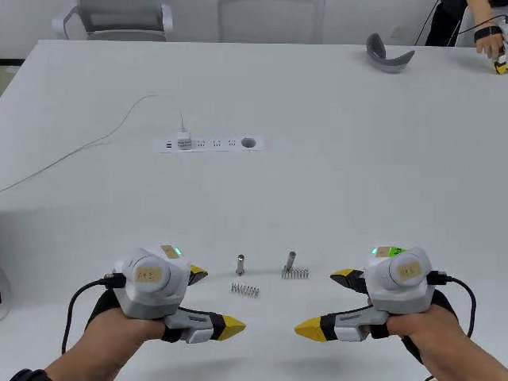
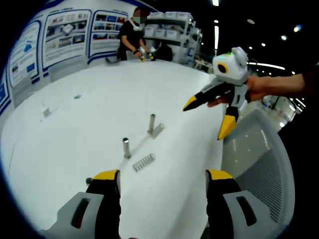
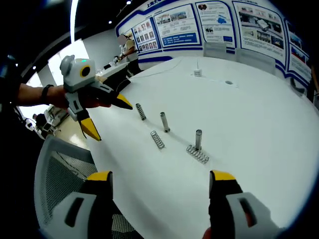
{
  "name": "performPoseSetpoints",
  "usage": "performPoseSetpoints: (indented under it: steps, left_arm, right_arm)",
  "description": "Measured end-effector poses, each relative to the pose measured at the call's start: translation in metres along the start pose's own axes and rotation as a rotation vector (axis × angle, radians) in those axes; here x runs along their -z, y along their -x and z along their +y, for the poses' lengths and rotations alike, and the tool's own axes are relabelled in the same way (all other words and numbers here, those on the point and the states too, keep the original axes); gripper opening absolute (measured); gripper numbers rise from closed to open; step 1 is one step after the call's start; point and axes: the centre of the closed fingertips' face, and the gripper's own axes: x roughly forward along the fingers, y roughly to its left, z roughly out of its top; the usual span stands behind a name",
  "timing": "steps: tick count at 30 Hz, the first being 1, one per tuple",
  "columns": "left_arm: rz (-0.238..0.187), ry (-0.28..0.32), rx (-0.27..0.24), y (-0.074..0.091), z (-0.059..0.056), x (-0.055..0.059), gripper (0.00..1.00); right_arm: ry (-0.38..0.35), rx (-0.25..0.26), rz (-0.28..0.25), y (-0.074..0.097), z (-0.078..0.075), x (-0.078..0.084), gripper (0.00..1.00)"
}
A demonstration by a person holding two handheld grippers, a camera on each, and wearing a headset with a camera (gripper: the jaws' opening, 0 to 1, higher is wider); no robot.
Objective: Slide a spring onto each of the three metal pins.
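Note:
Two bare upright metal pins (image 1: 240, 263) (image 1: 290, 259) stand on the white table between my grippers. One loose spring (image 1: 245, 290) lies in front of the left pin, and another spring (image 1: 295, 274) lies at the foot of the right pin. In the right gripper view a third upright piece with spring coils (image 3: 141, 111) stands close to the left gripper's upper jaw tip. My left gripper (image 1: 216, 299) is open and empty, left of the pins. To their right, my right gripper (image 1: 324, 300) is open and empty too.
A white power strip (image 1: 208, 144) with a plugged cable lies mid-table. A grey curved object (image 1: 387, 55) rests at the far right edge. Chairs stand behind the table, and a person's hand (image 1: 486, 41) works at the far right corner.

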Motion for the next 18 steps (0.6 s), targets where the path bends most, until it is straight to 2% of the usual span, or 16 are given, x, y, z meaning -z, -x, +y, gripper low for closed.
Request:
performPoseSetpoints:
  steps: [5, 11, 18]
  left_arm:
    - [0.060, -0.099, 0.000, -0.007, 0.002, 0.001, 0.67]
    - [0.095, -0.151, 0.033, -0.024, 0.001, 0.000, 0.66]
    - [0.128, -0.164, 0.059, -0.052, 0.005, 0.004, 0.59]
  right_arm:
    - [-0.013, 0.006, -0.007, 0.003, -0.003, 0.001, 0.81]
    - [-0.021, 0.010, -0.014, 0.006, -0.003, 0.001, 0.81]
    - [-0.035, 0.015, -0.022, 0.009, -0.001, 0.002, 0.81]
